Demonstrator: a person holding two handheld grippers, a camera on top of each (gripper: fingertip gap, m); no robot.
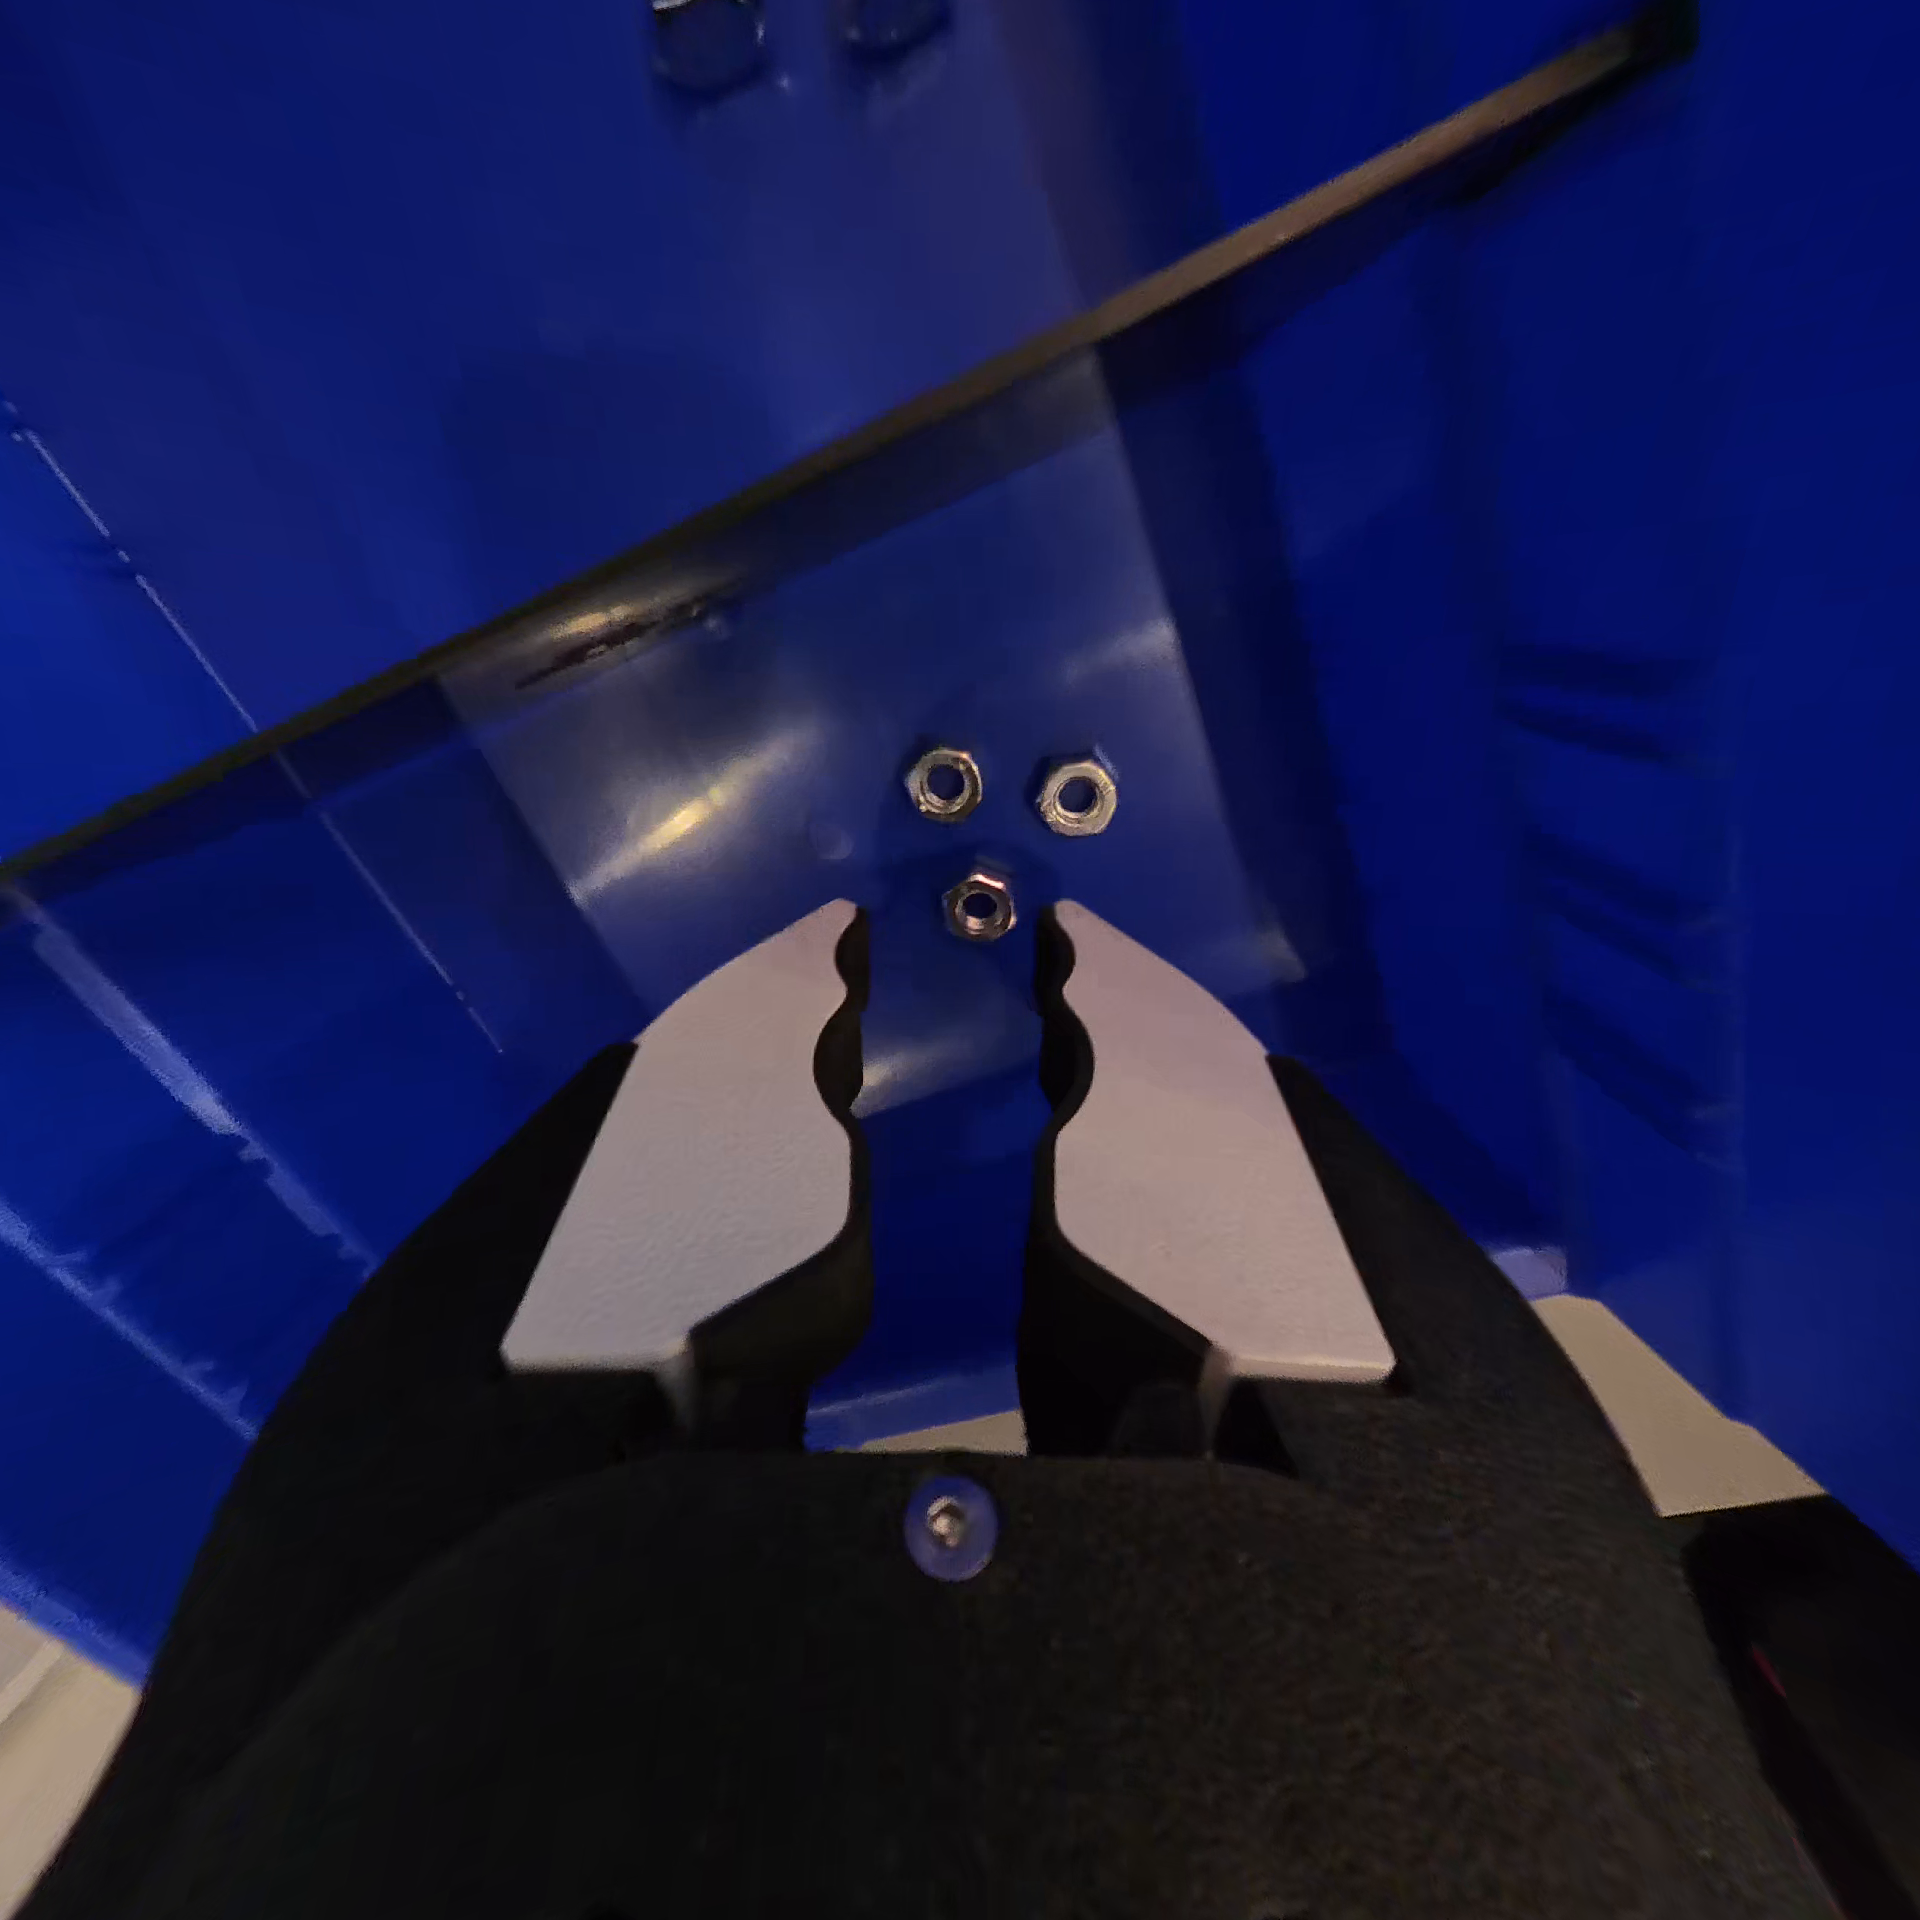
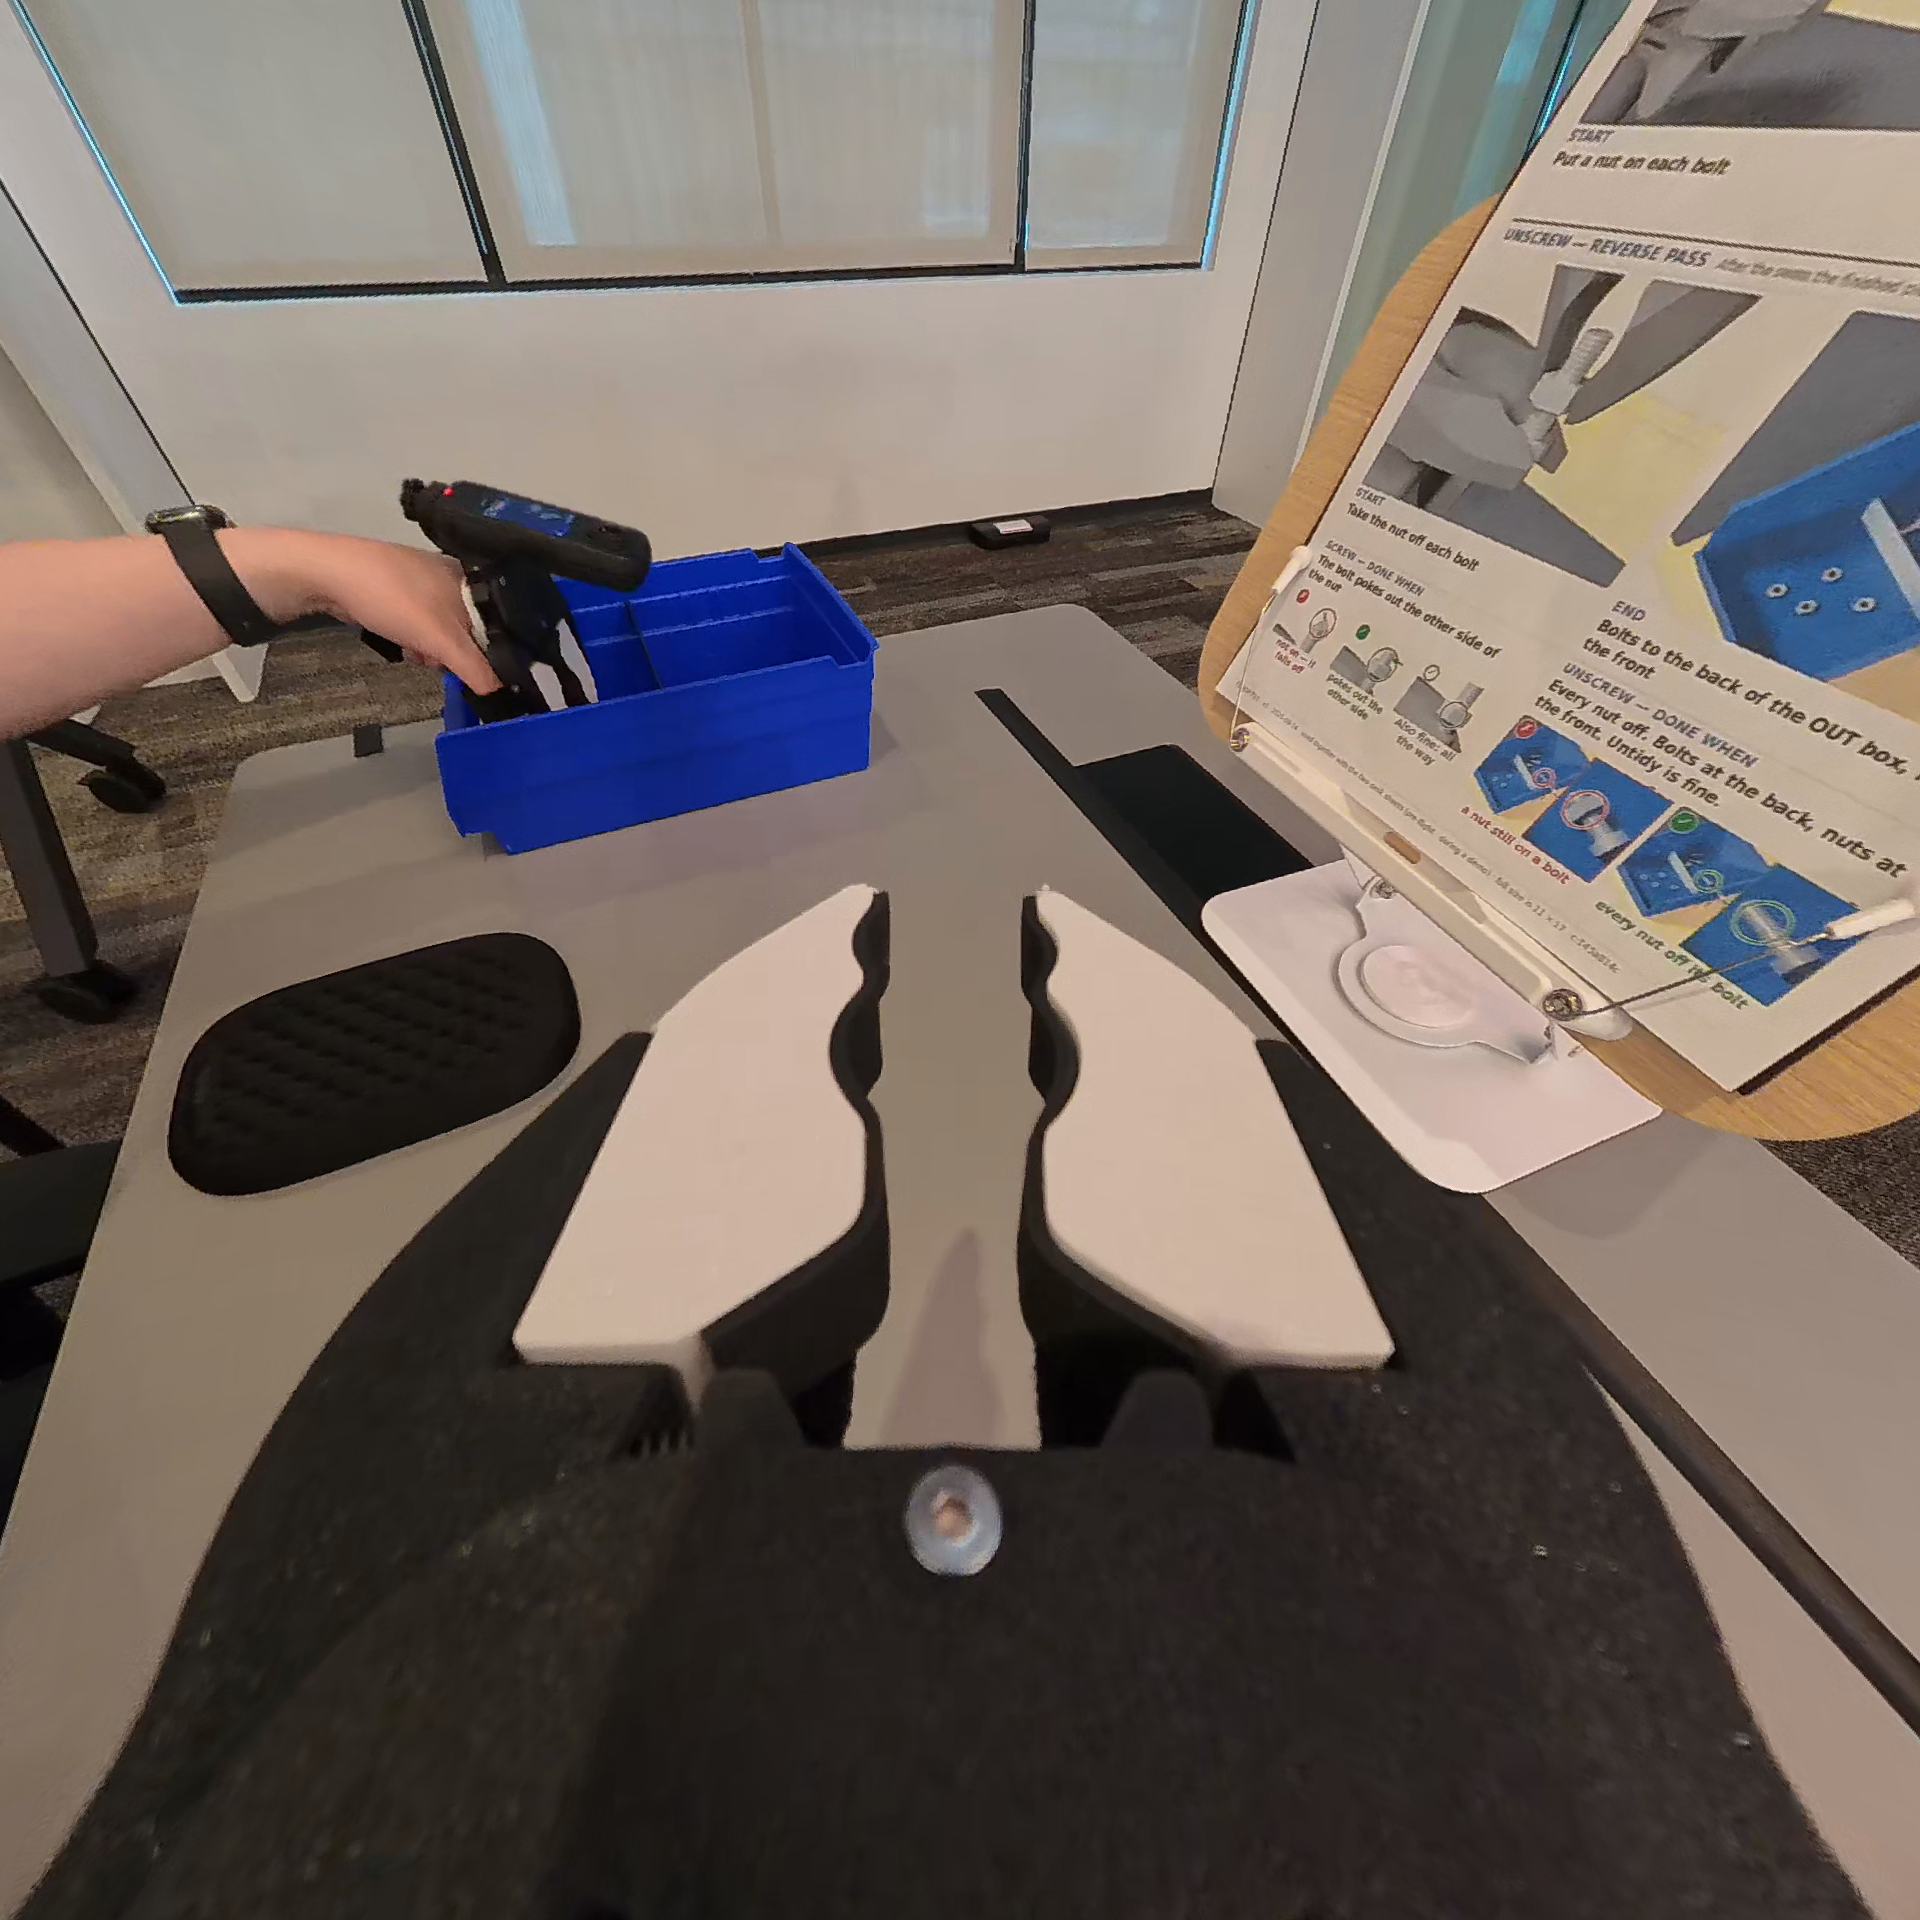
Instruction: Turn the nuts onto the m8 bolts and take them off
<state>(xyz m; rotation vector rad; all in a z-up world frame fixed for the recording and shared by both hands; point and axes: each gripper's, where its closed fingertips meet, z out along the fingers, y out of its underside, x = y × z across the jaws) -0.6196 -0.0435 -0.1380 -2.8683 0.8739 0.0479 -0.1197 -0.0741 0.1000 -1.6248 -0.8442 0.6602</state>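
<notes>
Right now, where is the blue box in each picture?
Left wrist view: the blue box fills the picture; the left gripper is inside, above three nuts.
Right wrist view: it sits far left on the grey table.
Shared landmark: the black divider inside the box.

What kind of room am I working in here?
Probably an office or meeting room set up as a test station: a grey table on carpet, glass wall panels behind, an instruction sheet on a stand, and a blue bin with nuts.
</notes>
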